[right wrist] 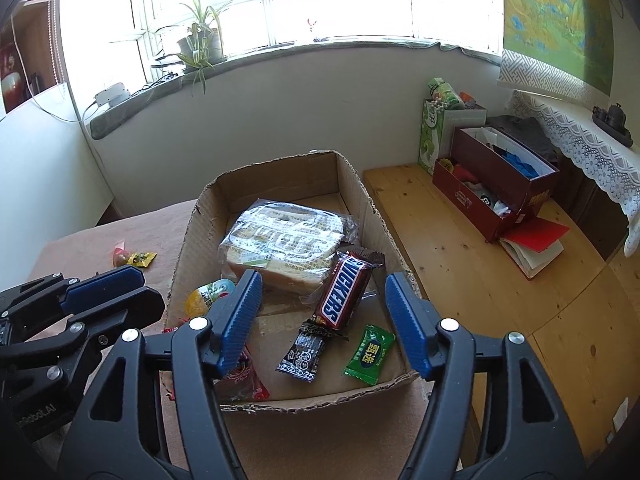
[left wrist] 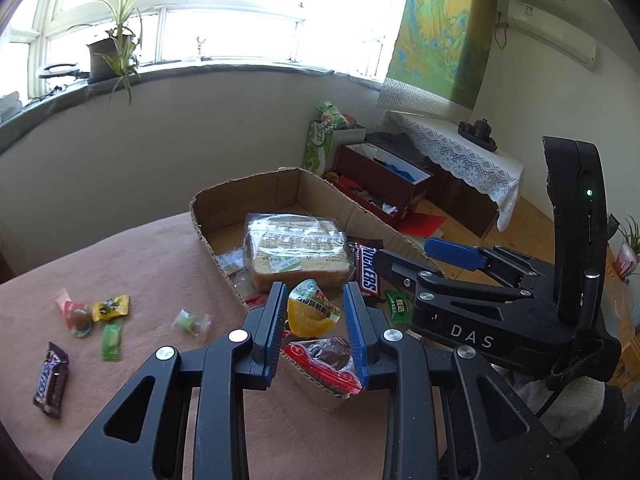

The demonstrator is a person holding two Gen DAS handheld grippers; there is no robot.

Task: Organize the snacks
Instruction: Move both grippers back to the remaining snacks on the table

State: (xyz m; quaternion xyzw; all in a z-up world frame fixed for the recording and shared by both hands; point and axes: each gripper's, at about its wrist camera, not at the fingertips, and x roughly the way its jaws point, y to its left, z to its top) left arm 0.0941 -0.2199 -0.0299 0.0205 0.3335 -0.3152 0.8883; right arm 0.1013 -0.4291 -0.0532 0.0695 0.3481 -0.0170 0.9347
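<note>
An open cardboard box (right wrist: 360, 184) stands on the pink tablecloth (left wrist: 140, 264). In it lie a wrapped bread loaf (right wrist: 280, 236), a Snickers bar (right wrist: 344, 292), a black packet (right wrist: 302, 356), a green candy (right wrist: 368, 354) and a red packet (left wrist: 328, 360). My left gripper (left wrist: 314, 320) hovers over the box's near left corner, its jaws around a yellow jelly cup (left wrist: 310, 312), which also shows in the right wrist view (right wrist: 208, 296). My right gripper (right wrist: 324, 320) is open and empty above the box's front. Loose candies (left wrist: 108, 312) and a second Snickers bar (left wrist: 51, 380) lie on the cloth at left.
A wooden bench (right wrist: 480, 280) to the right of the table carries red boxes (right wrist: 496, 176), a green bag (right wrist: 432, 132) and a red notebook (right wrist: 536, 244). A lace-covered side table (right wrist: 580, 140) stands beyond. A windowsill with a potted plant (right wrist: 200, 44) runs along the back wall.
</note>
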